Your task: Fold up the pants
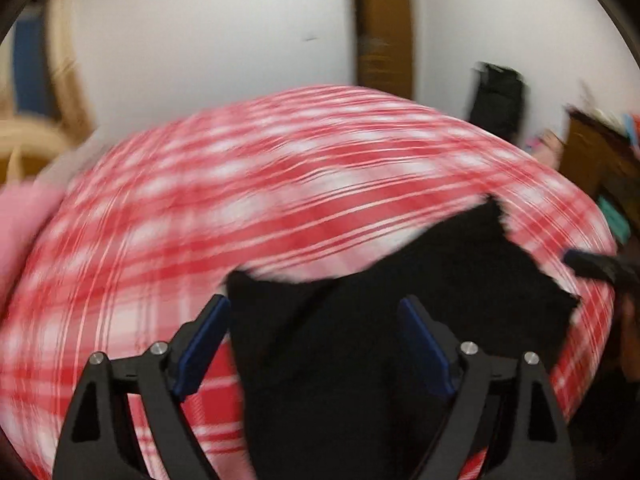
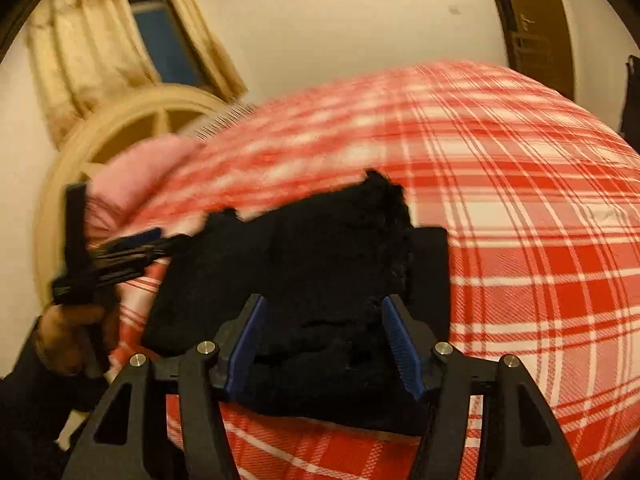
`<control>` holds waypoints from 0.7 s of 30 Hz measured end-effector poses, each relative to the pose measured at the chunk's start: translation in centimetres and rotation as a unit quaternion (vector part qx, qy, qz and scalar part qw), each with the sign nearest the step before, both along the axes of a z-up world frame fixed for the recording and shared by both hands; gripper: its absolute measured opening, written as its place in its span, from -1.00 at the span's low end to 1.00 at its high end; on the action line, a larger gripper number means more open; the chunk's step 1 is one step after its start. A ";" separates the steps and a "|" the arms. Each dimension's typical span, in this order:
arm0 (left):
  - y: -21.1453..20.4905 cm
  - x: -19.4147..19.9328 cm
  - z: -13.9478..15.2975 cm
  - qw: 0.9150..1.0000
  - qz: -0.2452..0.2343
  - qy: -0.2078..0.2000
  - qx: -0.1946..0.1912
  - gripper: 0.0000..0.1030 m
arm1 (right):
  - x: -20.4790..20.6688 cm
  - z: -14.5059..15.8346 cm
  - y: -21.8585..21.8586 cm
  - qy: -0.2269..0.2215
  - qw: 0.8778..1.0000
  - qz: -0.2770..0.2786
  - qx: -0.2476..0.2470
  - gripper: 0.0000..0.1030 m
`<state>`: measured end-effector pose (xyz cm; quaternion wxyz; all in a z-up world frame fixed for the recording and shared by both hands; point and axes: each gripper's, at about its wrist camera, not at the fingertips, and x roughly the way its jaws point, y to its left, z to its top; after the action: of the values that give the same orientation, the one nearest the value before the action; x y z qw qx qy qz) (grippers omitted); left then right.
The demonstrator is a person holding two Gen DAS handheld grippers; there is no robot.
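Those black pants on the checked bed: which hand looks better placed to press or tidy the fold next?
Probably the right. The right tool hangs open directly over the folded black pants, whereas the left tool is open near the bundle's edge, partly over the red plaid bedspread, in a blurred view.

Matt black pants (image 2: 304,264) of fuzzy cloth lie on a smooth woven red-and-white plaid bedcover (image 2: 520,208); at ten o'clock, a soft pink cloth (image 2: 136,172).

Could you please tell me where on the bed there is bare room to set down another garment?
The red plaid bedspread lies bare right of and beyond the black pants. Crowded: the pink pillow side, where the left hand-held gripper works, and the near edge at the right hand-held gripper.
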<state>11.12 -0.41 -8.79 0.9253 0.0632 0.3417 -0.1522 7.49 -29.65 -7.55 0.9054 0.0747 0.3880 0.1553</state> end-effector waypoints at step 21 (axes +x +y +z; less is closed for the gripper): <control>1.6 -0.5 -4.7 0.997 0.019 0.051 -0.054 0.87 | -1.3 -1.7 -2.8 0.047 0.997 -0.024 -0.061 -0.44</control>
<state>10.64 1.23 -13.52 0.9113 -0.0014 0.3810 -0.1559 6.17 -32.46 -9.27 0.8925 0.0359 0.4368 0.1064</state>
